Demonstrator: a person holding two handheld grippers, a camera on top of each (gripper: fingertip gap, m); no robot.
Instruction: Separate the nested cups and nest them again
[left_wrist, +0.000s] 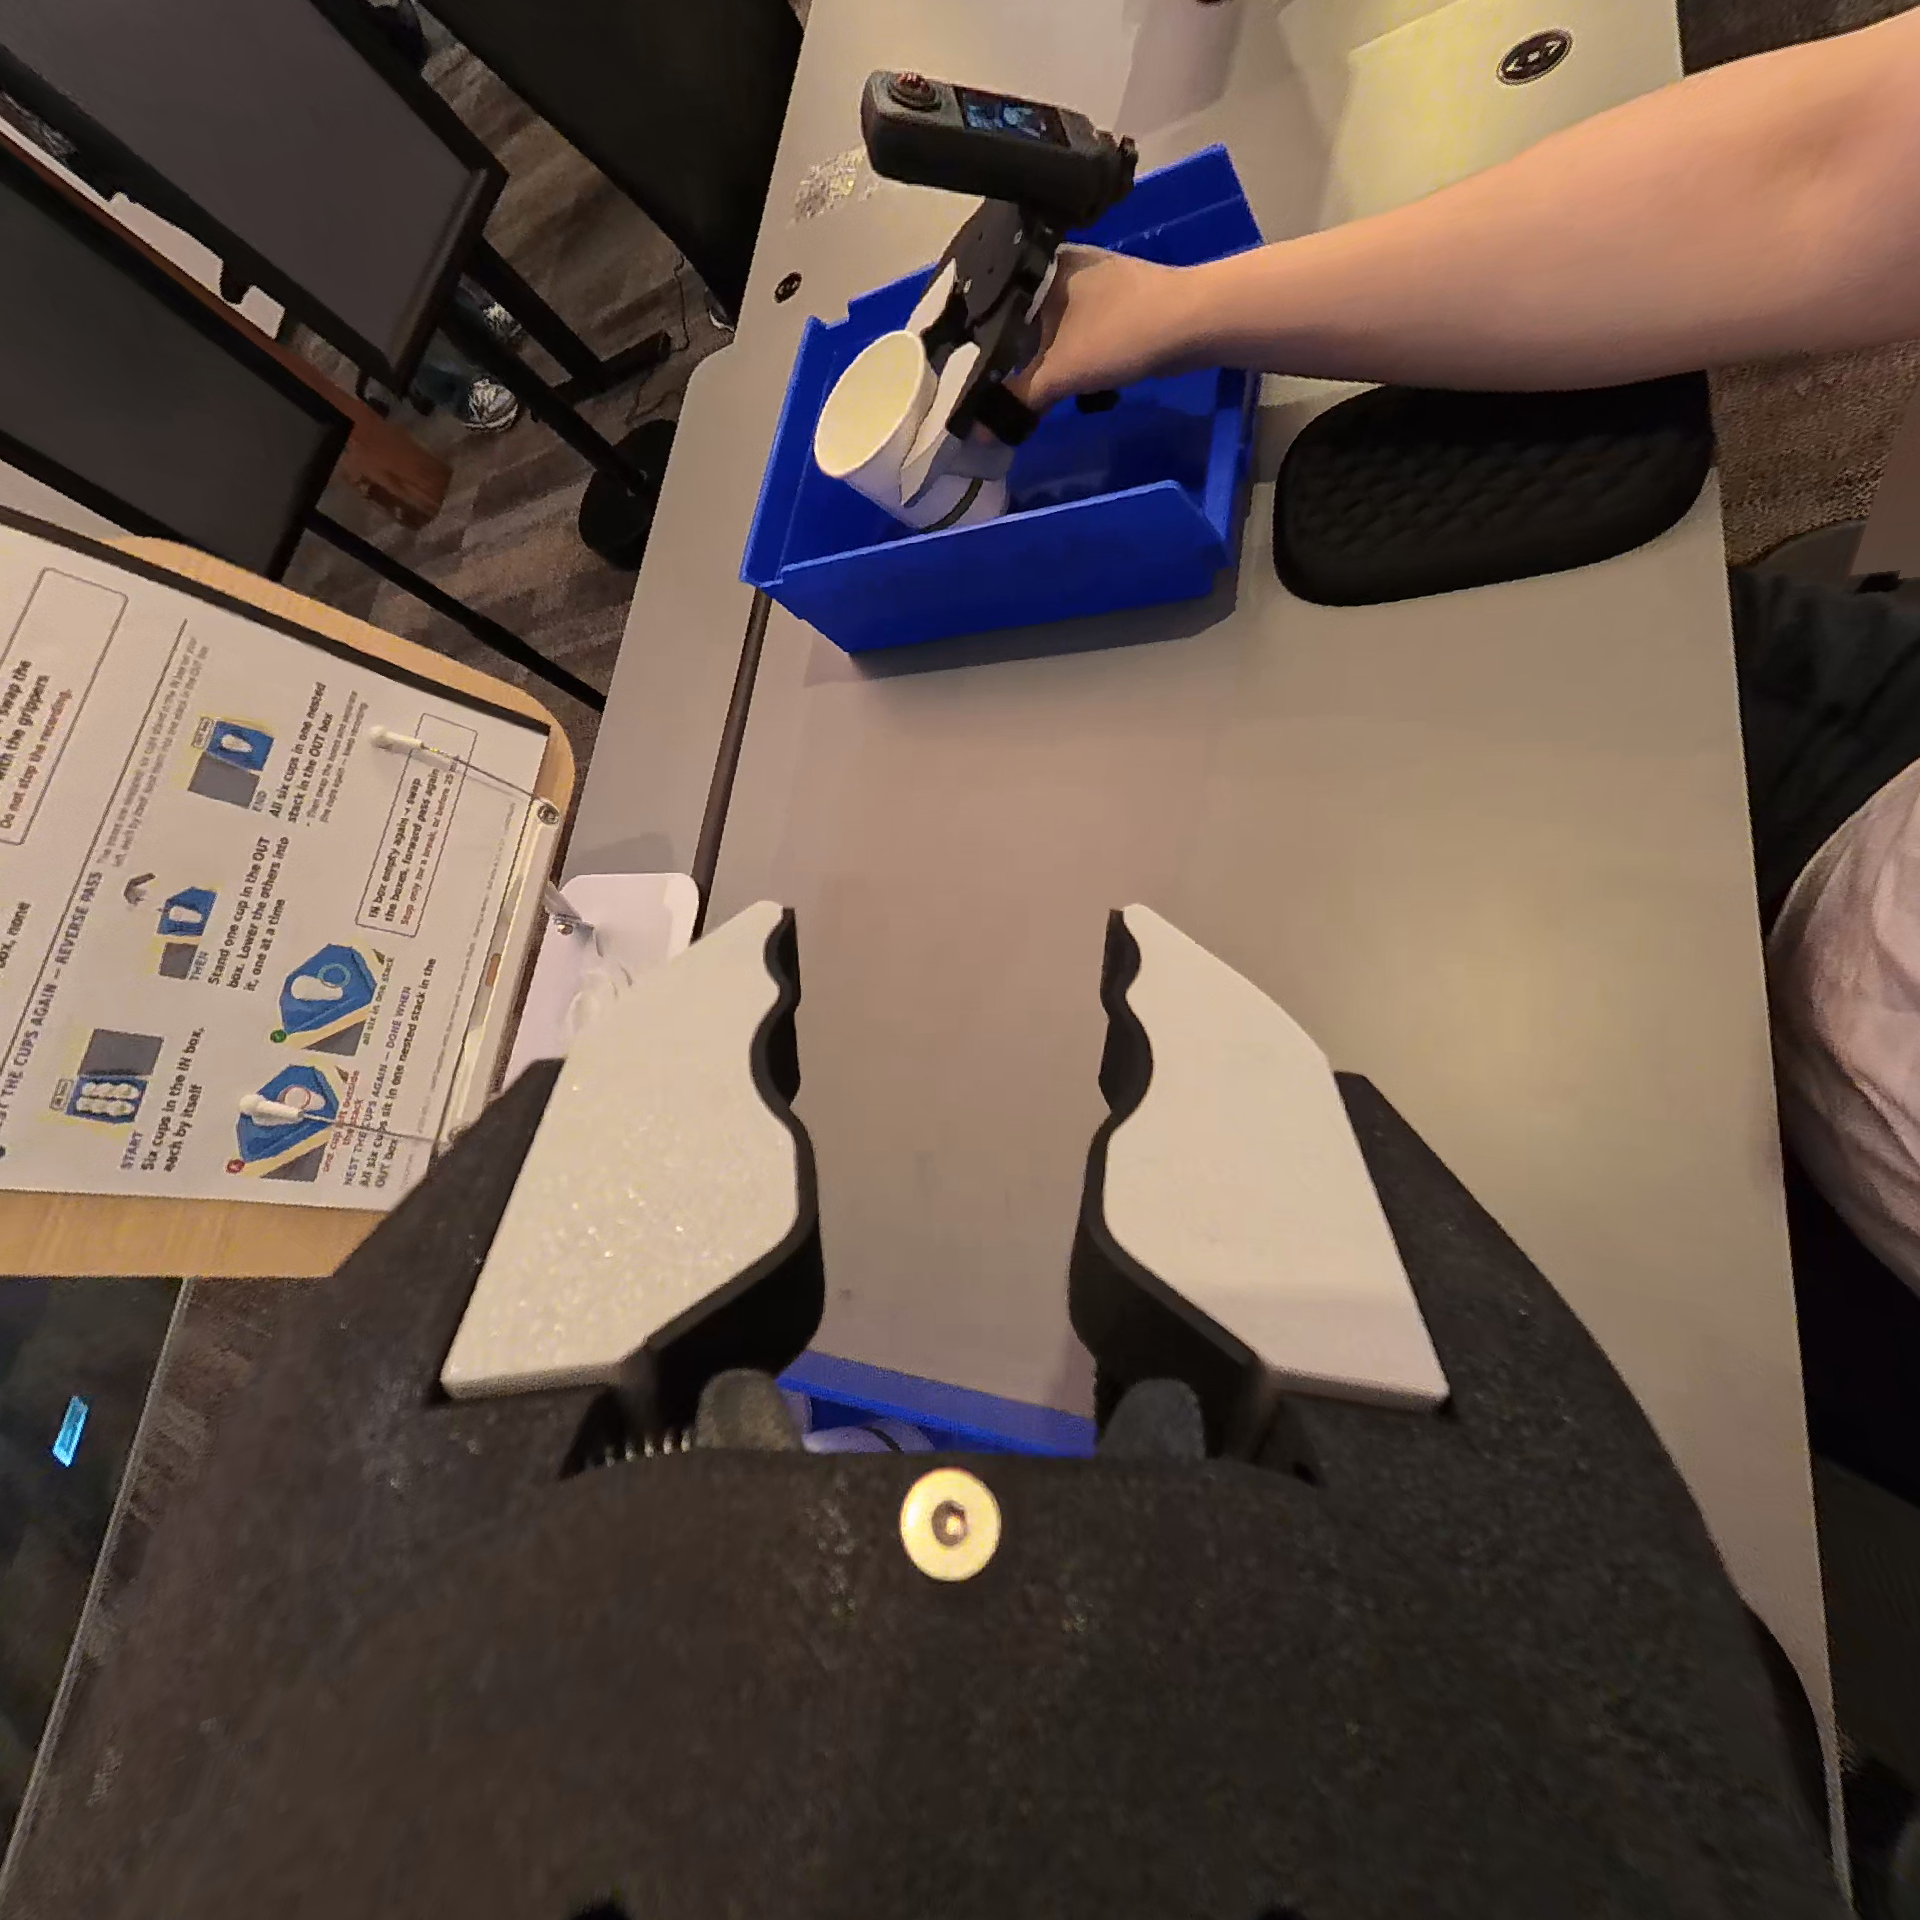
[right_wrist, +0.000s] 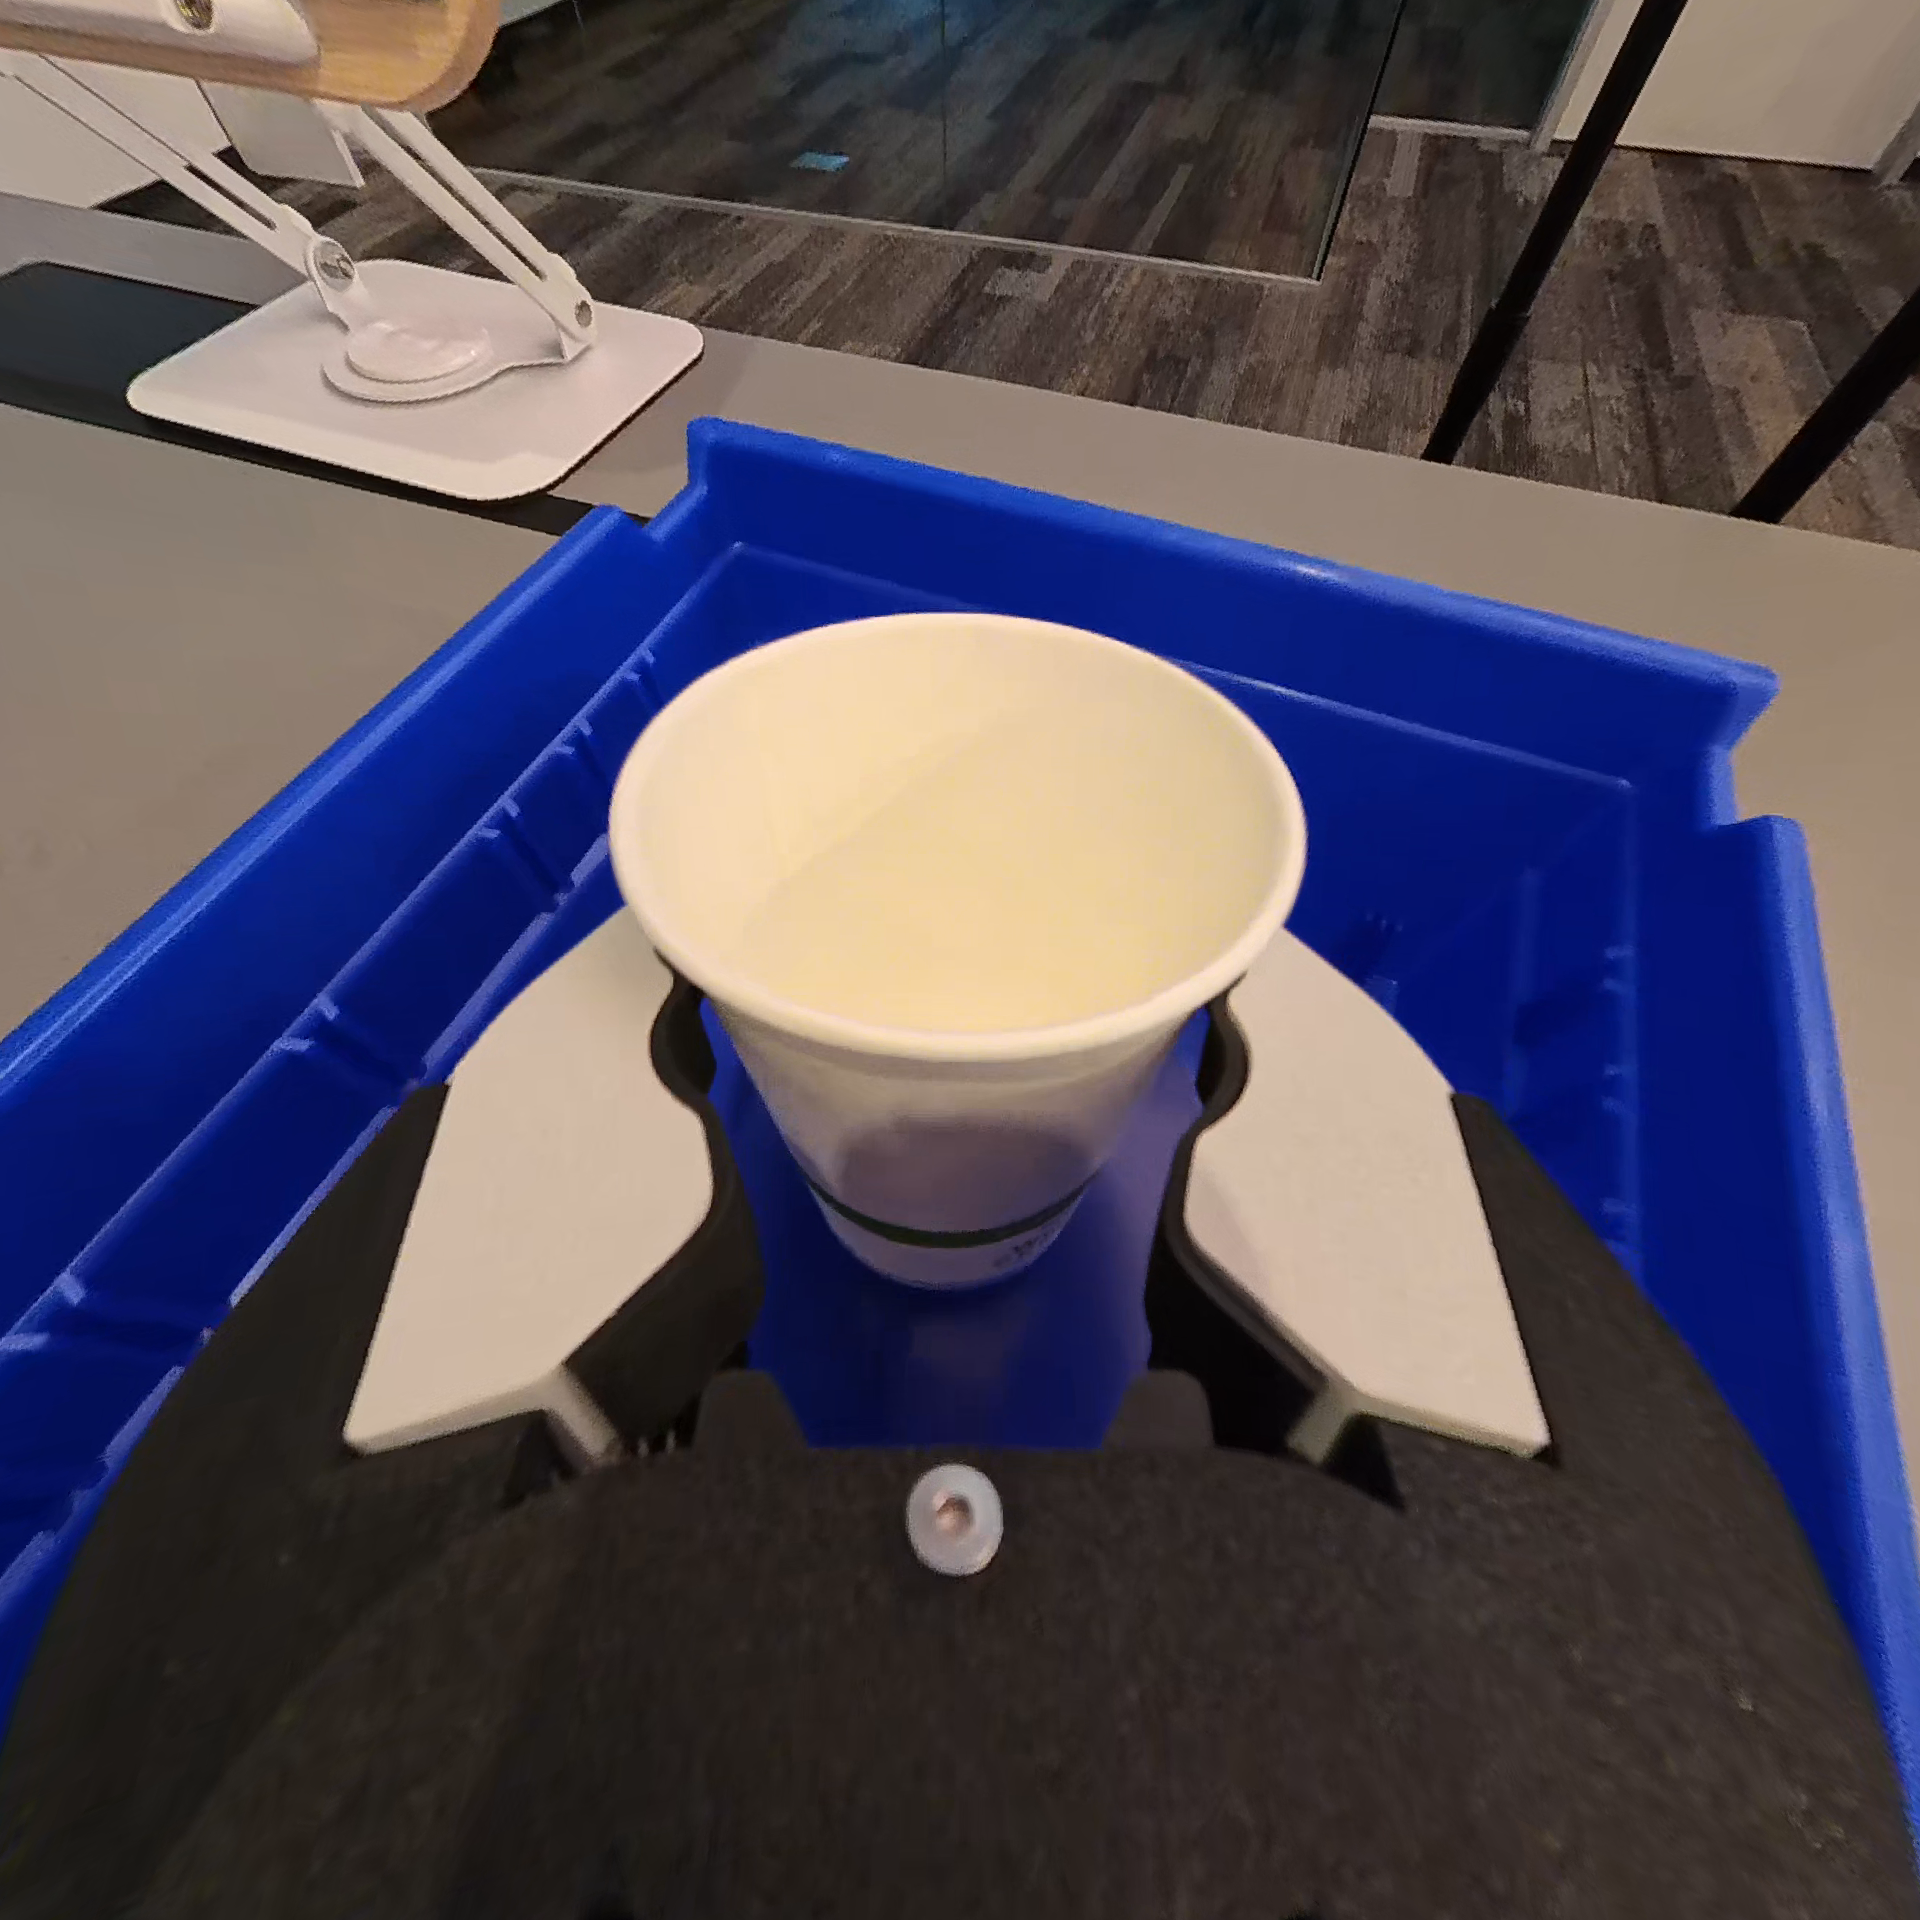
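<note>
Broadly, a smooth grey tabletop (left_wrist: 1299, 935) is seen carrying a ribbed blue plastic bin (right_wrist: 312, 935). Inside it a white paper cup (right_wrist: 956, 935), tapered, mouth tilted up and forward, is clasped at its sides by the right gripper (right_wrist: 951, 1039). Well apart, the left gripper (left_wrist: 951, 935) is held spread and empty.

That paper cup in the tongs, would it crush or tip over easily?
Probably both. The cup looks like thin paper and is empty, so likely light and easily dented by the right tongs. Its base is narrower than its rim, so it may tip if nudged inside the bin.
</note>
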